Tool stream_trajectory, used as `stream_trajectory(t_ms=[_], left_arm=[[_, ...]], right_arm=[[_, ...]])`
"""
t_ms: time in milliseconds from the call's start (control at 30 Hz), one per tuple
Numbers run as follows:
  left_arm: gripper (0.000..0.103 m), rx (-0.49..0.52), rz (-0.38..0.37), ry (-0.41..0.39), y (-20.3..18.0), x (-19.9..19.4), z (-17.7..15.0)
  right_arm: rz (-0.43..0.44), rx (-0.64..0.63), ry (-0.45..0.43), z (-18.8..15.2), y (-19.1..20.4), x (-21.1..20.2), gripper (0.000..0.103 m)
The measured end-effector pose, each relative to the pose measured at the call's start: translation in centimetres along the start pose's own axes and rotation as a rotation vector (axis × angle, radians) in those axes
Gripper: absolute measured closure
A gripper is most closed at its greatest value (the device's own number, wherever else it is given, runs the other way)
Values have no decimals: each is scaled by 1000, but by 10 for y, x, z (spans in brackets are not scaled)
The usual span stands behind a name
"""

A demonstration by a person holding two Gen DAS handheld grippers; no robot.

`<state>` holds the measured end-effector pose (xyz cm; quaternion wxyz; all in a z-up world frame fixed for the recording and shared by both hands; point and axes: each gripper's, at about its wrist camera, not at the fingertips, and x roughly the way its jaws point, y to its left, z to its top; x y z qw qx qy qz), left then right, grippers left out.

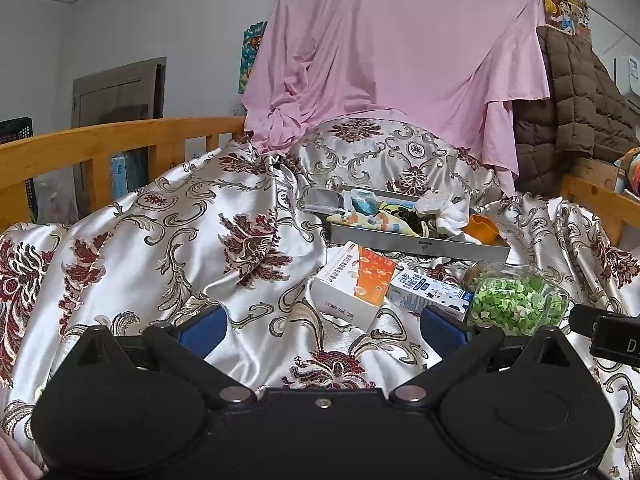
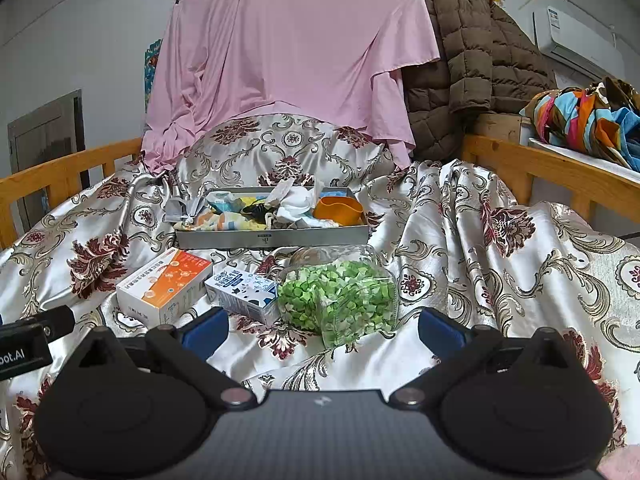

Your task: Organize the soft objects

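Note:
A grey metal tray [image 2: 272,238] [image 1: 416,245] lies on the patterned satin bedspread. It holds soft cloths: a white bundle [image 2: 298,200] [image 1: 442,208], a striped colourful cloth [image 2: 224,220] [image 1: 372,220], a grey piece [image 2: 184,208] and an orange cup [image 2: 338,210] [image 1: 482,229]. In front of the tray lie an orange-and-white box [image 2: 166,286] [image 1: 356,280], a blue-and-white carton [image 2: 244,290] [image 1: 430,290] and a clear jar of green bits [image 2: 340,296] [image 1: 516,300]. My left gripper [image 1: 322,330] is open above the bedspread, nothing between its fingers. My right gripper [image 2: 324,330] is open just short of the jar.
Wooden bed rails [image 1: 100,148] [image 2: 552,168] run along both sides. A pink sheet [image 2: 288,52] hangs at the back over a pillow [image 2: 280,152]. A brown quilted coat [image 2: 472,52] and a colourful cloth pile [image 2: 588,120] sit to the right.

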<state>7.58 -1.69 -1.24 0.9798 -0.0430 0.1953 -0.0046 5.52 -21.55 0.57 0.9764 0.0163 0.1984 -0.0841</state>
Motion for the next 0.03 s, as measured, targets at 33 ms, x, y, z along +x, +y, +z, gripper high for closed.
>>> stream_trajectory(t_ms=[33], left_arm=[[1, 0, -7, 3, 0, 0, 0]], right_arm=[[0, 0, 0, 0, 0, 0, 0]])
